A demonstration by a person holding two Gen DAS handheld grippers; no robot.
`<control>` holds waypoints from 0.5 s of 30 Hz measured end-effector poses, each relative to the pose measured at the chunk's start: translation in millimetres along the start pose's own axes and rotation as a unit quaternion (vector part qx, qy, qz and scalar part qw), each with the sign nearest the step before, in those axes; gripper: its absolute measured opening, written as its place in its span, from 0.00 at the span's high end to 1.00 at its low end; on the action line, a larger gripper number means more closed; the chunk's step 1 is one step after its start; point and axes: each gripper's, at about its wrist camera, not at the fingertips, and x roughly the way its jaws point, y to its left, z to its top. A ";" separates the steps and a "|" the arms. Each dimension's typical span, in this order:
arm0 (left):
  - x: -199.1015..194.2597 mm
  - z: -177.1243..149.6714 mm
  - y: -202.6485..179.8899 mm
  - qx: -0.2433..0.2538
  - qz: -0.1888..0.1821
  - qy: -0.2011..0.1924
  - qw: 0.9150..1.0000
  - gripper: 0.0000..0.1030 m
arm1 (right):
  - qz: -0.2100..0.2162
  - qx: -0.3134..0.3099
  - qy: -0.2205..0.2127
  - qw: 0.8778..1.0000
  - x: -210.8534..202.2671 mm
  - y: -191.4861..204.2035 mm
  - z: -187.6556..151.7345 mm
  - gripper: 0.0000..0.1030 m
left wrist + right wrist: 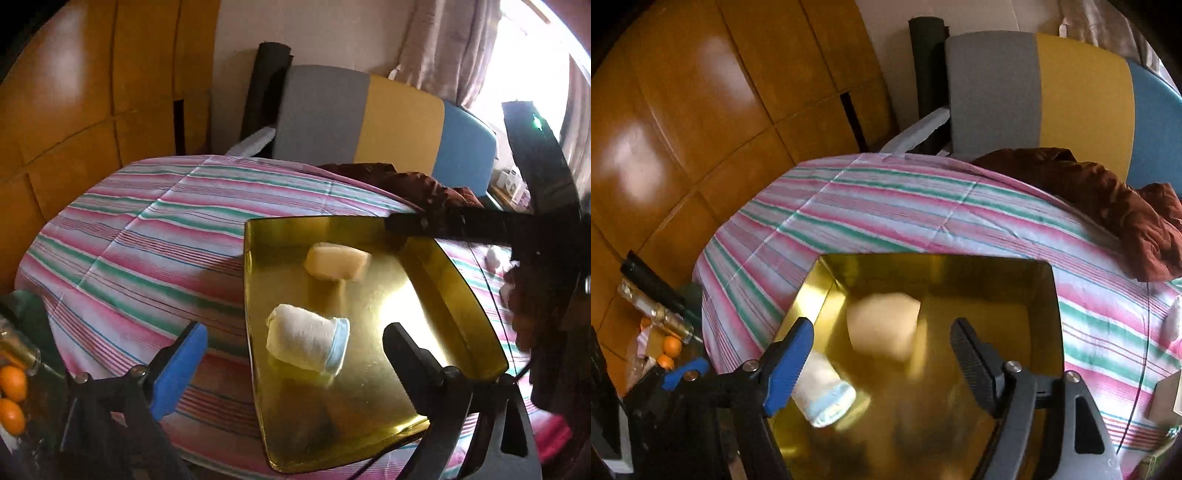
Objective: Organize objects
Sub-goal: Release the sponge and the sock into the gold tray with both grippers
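Hovering with jaws spread and empty, left gripper (291,345) and right gripper (882,341) both above the gold tray (461,280), collecting white rolled sock (306,341) and yellow roll (338,262) inside, on the striped surface (147,229).

Home dining room, striped tablecloth (155,229), upholstered chair (369,122), curtains (443,44), wooden cabinets (92,92)

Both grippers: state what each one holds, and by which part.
Nothing. The left gripper and right gripper are both open above the shiny gold rectangular tray, gripping neither rolled cream sock.
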 end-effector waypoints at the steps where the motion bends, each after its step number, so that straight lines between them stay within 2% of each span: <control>1: -1.0 0.6 0.5 -0.003 0.002 -0.002 1.000 0.06 | -0.006 -0.003 0.002 1.000 -0.6 0.8 -4.8 0.24; 8: -8.1 0.7 -1.6 -0.012 0.029 -0.015 0.999 0.05 | -0.030 0.000 0.010 1.000 -5.5 2.1 -30.0 0.24; 15: -21.1 -1.7 -6.7 -0.012 0.061 -0.037 0.997 0.02 | -0.072 0.000 -0.025 0.997 -31.6 3.1 -56.6 0.24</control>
